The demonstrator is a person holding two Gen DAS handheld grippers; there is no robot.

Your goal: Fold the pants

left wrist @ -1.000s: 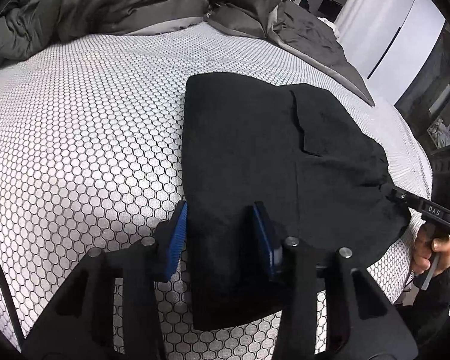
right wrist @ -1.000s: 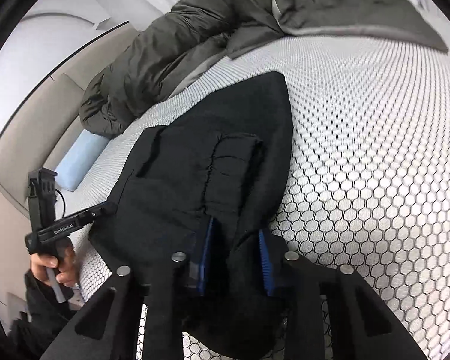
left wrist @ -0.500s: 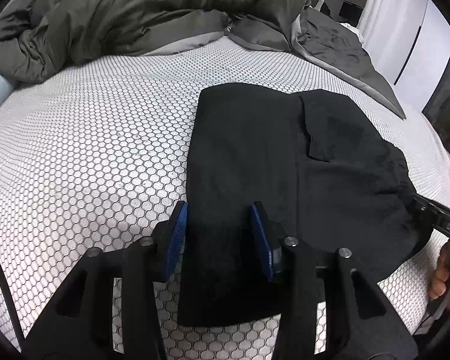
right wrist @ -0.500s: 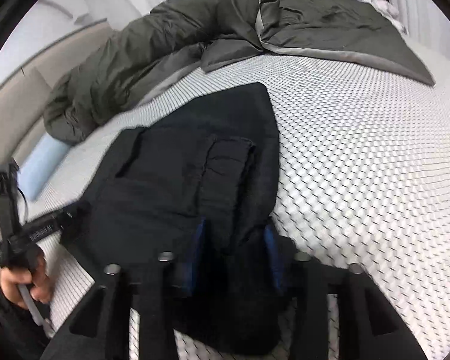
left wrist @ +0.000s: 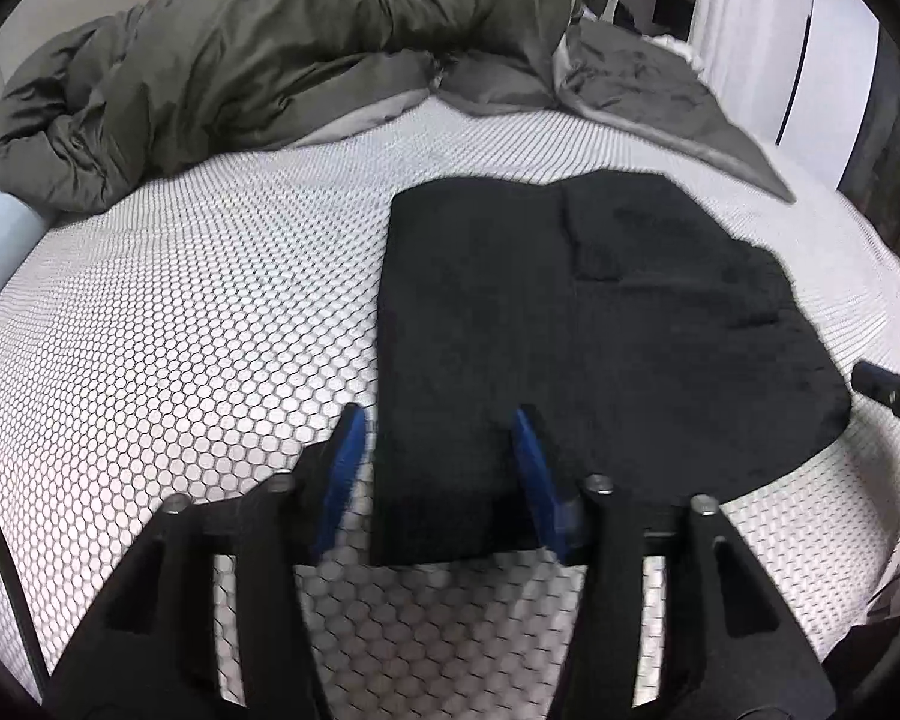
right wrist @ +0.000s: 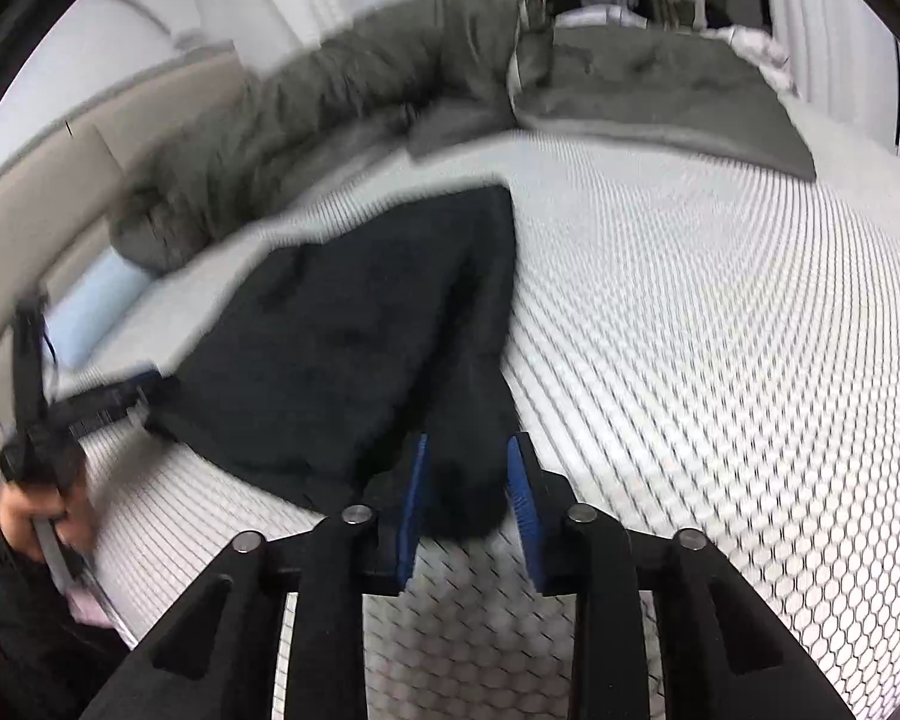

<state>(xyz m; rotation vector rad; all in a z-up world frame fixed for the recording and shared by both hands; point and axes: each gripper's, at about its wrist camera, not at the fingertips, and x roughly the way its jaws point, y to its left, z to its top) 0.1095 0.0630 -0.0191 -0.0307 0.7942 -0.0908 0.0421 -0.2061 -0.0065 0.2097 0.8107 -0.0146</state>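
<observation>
Left gripper (left wrist: 438, 468) jaws have just spread off the pants (left wrist: 582, 324); right jaws pinch them; long axis crosswise.

1. Your pants (left wrist: 600, 324) are black cloth, matt and slightly fuzzy.
2. The bed (left wrist: 180, 330) under them wears a white cover with a honeycomb weave.
3. The duvet (left wrist: 258, 60) is olive-grey cloth, soft and crumpled.
4. Your left gripper (left wrist: 438, 468) has matt black plastic arms, blue pads (left wrist: 345, 468) and metal screws.
</observation>
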